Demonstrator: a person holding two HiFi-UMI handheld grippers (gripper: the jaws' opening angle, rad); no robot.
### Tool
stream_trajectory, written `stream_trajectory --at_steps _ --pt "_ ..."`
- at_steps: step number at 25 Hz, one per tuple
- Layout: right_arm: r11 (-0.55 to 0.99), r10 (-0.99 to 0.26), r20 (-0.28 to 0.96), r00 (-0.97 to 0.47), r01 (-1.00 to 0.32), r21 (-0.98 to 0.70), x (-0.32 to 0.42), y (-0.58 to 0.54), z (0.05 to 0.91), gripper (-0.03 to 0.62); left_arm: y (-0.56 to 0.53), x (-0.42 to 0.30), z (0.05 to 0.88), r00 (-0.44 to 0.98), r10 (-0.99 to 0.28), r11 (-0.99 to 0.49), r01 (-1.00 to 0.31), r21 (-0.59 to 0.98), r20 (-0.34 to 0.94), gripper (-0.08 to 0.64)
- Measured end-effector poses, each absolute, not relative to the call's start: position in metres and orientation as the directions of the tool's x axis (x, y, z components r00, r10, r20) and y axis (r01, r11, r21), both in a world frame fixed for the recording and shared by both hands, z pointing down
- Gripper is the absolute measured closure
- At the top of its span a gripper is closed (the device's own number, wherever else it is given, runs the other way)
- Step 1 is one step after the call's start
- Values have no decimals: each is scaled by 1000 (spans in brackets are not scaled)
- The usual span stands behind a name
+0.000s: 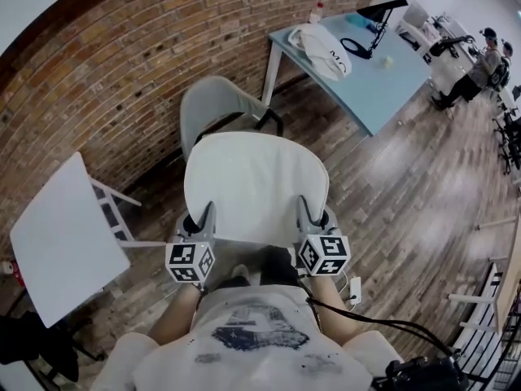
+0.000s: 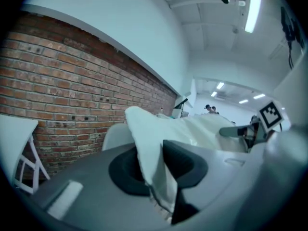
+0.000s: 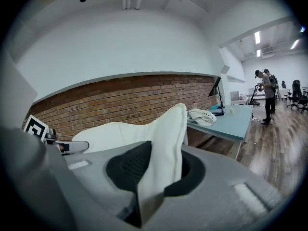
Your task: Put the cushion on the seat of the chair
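Left gripper (image 1: 201,218), right gripper (image 1: 315,214), both clamping cushion (image 1: 256,182)

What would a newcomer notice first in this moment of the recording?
The white cushion fills the middle of the head view, held out with the left claw and the right claw each clamped on a near corner. Just beyond it stands the grey chair against the brick wall, with a pale blue table further right.

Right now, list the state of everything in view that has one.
cushion: held up in the air
left gripper: shut on the cushion's edge
right gripper: shut on the cushion's edge
chair: upright, seat without cushion
bag: lying on the table
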State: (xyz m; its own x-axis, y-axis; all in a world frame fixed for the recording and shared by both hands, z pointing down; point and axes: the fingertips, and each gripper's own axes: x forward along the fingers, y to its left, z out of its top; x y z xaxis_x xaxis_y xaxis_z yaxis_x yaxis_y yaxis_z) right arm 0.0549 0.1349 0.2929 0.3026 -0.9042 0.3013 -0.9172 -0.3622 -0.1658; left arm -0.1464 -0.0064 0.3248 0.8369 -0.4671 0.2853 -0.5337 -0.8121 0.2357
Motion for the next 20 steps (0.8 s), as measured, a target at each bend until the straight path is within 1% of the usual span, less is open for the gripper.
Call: stream_trajectory --at_steps 5,10,20 --pt "-305 -921 301 246 -937 -168 90 83 301 522 -46 -122 330 806 -516 -782 -581 227 289 486" --pt "-211 -934 326 144 -961 -180 133 29 316 520 -77 -91 342 745 -587 -715 -661 227 319 486" --pt "49 -913 386 -130 -976 -212 231 -83 346 520 -125 -16 369 554 -737 -495 -832 249 387 486"
